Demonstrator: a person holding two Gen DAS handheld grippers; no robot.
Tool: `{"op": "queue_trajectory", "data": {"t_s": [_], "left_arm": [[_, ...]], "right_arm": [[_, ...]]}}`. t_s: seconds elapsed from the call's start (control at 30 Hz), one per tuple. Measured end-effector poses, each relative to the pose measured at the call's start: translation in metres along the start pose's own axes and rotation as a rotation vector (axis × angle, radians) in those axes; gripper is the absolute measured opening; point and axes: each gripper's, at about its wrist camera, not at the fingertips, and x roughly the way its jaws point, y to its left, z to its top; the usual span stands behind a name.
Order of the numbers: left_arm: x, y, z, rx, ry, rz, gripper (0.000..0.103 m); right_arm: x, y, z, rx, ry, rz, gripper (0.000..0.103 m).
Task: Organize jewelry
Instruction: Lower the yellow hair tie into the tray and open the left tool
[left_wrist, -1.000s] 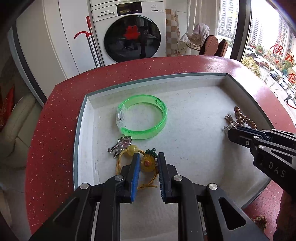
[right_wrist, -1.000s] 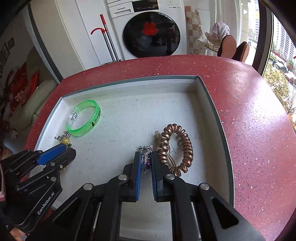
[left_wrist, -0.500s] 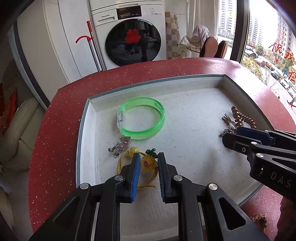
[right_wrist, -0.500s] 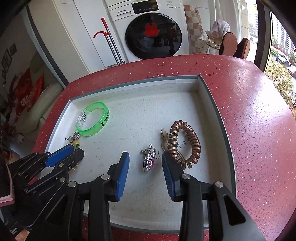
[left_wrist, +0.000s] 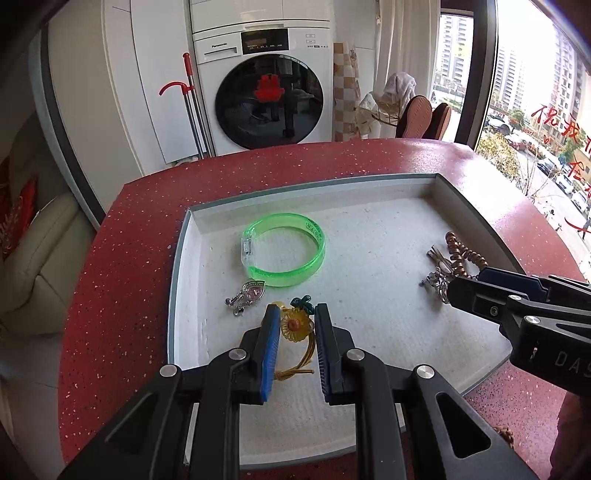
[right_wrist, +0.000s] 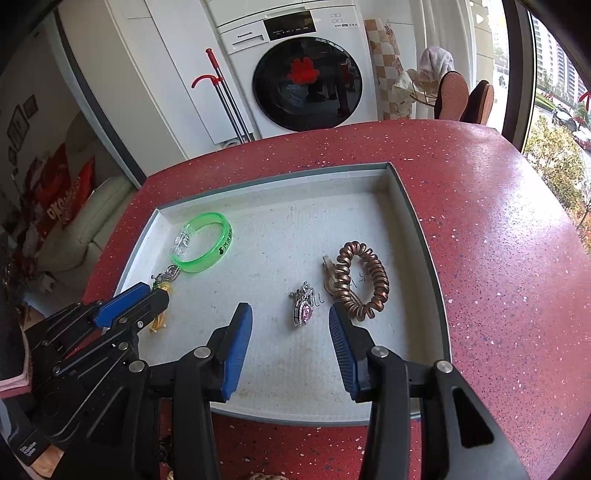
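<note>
Since the earlier frames, the right gripper (right_wrist: 290, 325) has been opened wide and drawn back from the pink-stoned silver pendant (right_wrist: 304, 308), which is left lying on the tray (right_wrist: 402, 192).

Through the left wrist camera, the left gripper (left_wrist: 294, 325) is seen closed lightly around a glossy yellow sunflower charm (left_wrist: 294, 325) on a gold cord (left_wrist: 295, 373), near the tray's front left. Just beyond it lie a small silver leaf-shaped pendant (left_wrist: 246, 295) and a translucent green bangle (left_wrist: 284, 254), smooth and round, with a clear clasp. The tray floor is pale and grainy; the countertop (left_wrist: 129, 258) is speckled red.

Through the right wrist camera, the blue ribbed pads (right_wrist: 236, 350) are held well apart, with the pink-stoned pendant between and ahead of them, untouched. Just beside it a coppery coiled bracelet (right_wrist: 364, 280) is laid.

Five pieces are judged already placed in the tray; the sunflower charm appears not yet released.
</note>
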Motion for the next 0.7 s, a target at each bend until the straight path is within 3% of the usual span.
{"op": "queue_trajectory", "data": {"t_s": [0.37,0.4,0.43,0.47,0.53,0.6,0.7], "left_arm": [[-0.014,0.009,0.002,-0.025,-0.029,0.015,0.037],[-0.016,0.010,0.001,-0.030,-0.033,0.017,0.042],[-0.018,0.012,0.001,-0.036,-0.035,0.017,0.057],[-0.022,0.013,0.000,-0.048,-0.047,0.024,0.098],[-0.034,0.017,-0.003,-0.064,-0.111,0.046,0.103],[-0.039,0.018,-0.003,-0.052,-0.109,0.046,0.103],[-0.046,0.023,-0.007,-0.060,-0.107,0.053,0.103]], "right_arm": [[-0.022,-0.001,-0.006,-0.005,-0.020,-0.016,0.051],[-0.024,-0.002,-0.007,-0.005,-0.022,-0.017,0.051],[-0.026,-0.002,-0.008,-0.003,-0.024,-0.016,0.051],[-0.028,-0.002,-0.009,-0.002,-0.026,-0.016,0.051],[-0.031,-0.002,-0.011,0.000,-0.030,-0.018,0.051],[-0.034,-0.001,-0.013,0.001,-0.030,-0.019,0.054],[-0.042,-0.001,-0.017,0.005,-0.048,-0.016,0.069]]}}
